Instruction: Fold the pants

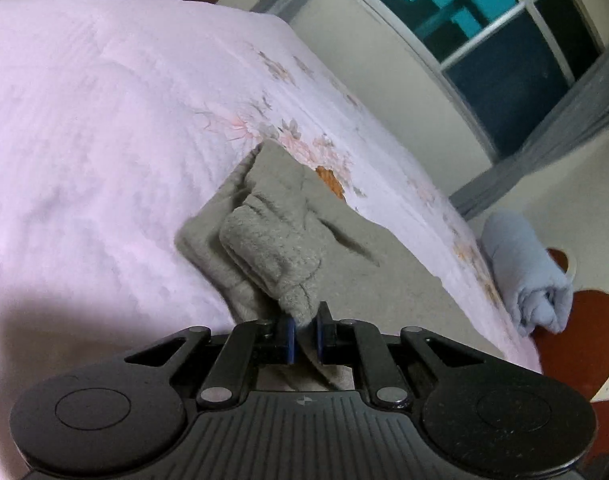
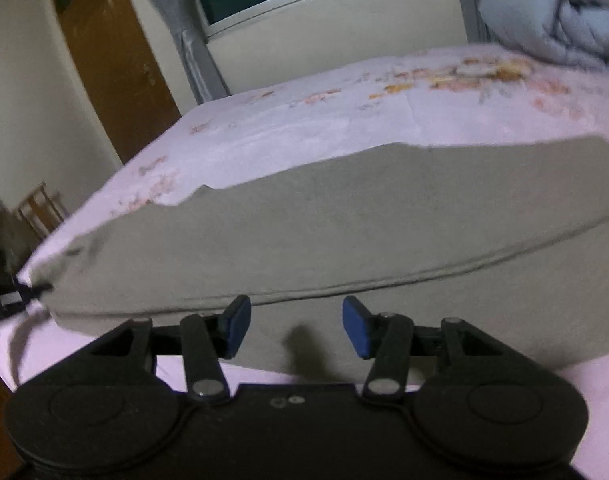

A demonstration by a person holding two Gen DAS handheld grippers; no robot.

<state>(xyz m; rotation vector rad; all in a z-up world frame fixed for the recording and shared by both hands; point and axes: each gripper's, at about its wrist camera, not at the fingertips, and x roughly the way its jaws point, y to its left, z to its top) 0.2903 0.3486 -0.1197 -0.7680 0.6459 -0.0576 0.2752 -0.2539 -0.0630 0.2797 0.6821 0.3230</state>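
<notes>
Grey-olive pants (image 2: 344,220) lie spread flat across a pink floral bed sheet (image 2: 304,120). In the left wrist view a bunched, folded end of the pants (image 1: 272,248) rises from the sheet. My left gripper (image 1: 304,332) is shut on a corner of that cloth, which sits pinched between its blue pads. My right gripper (image 2: 296,328) stands open just above the near hem of the pants, its pads apart and nothing pressed between them. At the far left edge of the right wrist view a dark object (image 2: 8,296) meets the pants' left corner.
A rolled blue-grey blanket (image 1: 524,276) lies at the bed's edge, and a bunched quilt (image 2: 556,20) at the far right corner. Beyond the bed stand a window (image 1: 484,20), grey curtains and a brown door (image 2: 112,60). Bare pink sheet (image 1: 104,120) stretches left of the pants.
</notes>
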